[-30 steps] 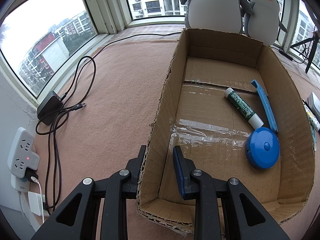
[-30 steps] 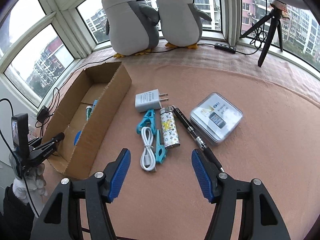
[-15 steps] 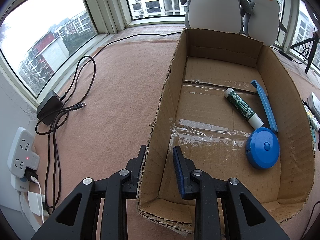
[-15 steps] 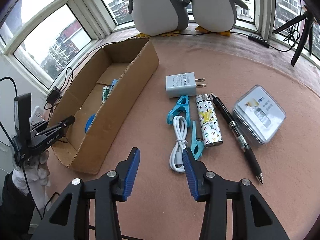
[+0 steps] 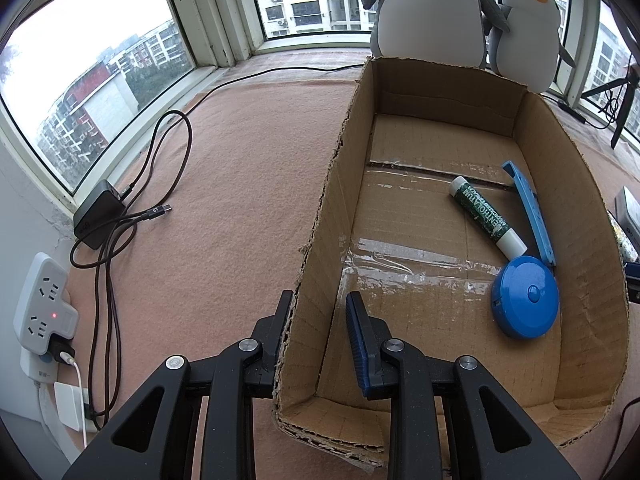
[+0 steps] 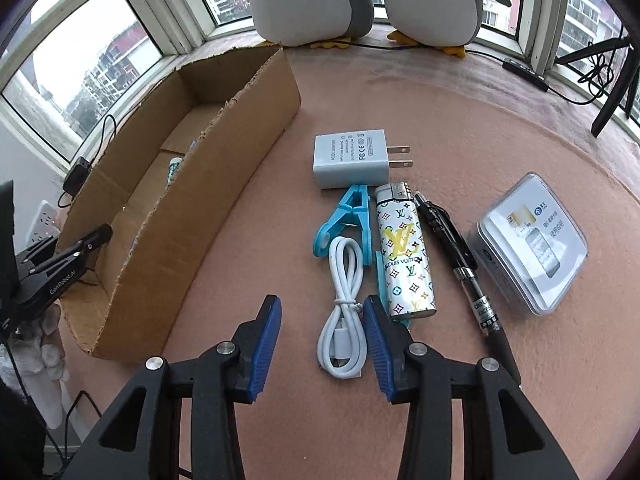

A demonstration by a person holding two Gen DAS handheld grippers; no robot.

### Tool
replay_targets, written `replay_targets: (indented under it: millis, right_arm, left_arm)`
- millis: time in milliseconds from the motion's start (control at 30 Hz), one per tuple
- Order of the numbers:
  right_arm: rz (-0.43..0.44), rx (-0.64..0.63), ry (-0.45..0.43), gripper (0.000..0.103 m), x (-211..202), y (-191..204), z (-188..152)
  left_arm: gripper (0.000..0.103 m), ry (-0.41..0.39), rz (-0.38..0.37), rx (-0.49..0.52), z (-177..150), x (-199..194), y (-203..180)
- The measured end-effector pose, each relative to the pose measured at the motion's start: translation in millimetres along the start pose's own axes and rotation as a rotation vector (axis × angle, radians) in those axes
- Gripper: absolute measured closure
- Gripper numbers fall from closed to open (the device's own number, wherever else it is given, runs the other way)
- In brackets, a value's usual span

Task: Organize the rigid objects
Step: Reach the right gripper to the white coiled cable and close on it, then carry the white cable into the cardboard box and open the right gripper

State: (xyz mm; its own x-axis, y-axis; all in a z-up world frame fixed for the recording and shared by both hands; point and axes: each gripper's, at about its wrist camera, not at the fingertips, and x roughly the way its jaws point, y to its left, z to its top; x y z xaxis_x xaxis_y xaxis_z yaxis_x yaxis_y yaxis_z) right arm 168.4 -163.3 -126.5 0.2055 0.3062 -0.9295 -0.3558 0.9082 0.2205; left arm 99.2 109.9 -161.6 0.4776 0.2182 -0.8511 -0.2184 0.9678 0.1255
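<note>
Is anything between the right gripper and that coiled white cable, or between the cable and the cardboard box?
Nothing visible blocks either. The right gripper hangs over the white USB cable, its jaws closing with the coil's near end between them. Bare mat lies between the cable and the cardboard box; only the box's near wall must be cleared.

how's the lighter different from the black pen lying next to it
The lighter is a broad block with a white body covered in coloured logos; the black pen is a thin dark rod with a clear section. The lighter is shorter; the pen reaches nearer the camera. The lighter's metal cap and the pen's clip end both point toward the window. Both lie flat on the pinkish cloth, side by side, outside the cardboard box.
</note>
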Motion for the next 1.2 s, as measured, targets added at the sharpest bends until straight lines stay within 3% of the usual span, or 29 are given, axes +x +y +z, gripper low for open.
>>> replay_targets:
  millis: [233,567,867,1200]
  right_arm:
    - [-0.051,-0.014,0.003,0.083,-0.7,-0.7,0.8]
    - [-0.007,0.014,-0.002,0.087,-10.5,-3.9,-13.3]
    - [0.030,0.030,-0.074,0.087,-40.3,8.2,-16.8]
    - [0.121,-0.058,-0.144,0.087,-64.1,59.9,12.3]
  left_arm:
    - [0.076,0.000,0.000,0.001,0.1,0.1,0.1]
    - [0.076,0.000,0.000,-0.001,0.0,0.1,0.0]
    - [0.076,0.000,0.000,0.000,-0.1,0.1,0.1]
    - [0.076,-0.001,0.000,0.000,-0.2,0.1,0.5]
